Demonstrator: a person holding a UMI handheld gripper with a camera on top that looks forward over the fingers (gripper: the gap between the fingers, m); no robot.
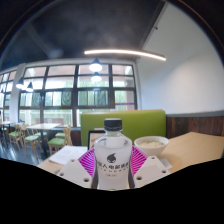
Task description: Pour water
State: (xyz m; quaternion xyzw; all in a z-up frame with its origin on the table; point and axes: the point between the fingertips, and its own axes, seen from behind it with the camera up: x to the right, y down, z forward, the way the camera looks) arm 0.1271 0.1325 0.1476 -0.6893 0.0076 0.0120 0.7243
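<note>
A clear plastic water bottle [111, 158] with a black cap and a white label stands upright between my fingers. Both pink pads [88, 160] press against its sides, so my gripper [111, 170] is shut on it. The bottle appears lifted a little over the pale table [190, 150]. Just beyond it on the right sits a white bowl [150, 145], apart from the bottle. The bottle's base is hidden below.
A white sheet or tray [66, 155] lies on the table to the left. A green bench back [140, 124] runs behind the table. Farther left are tables and chairs [30, 135] before large windows [60, 95]. A ceiling strip light [125, 54] glows above.
</note>
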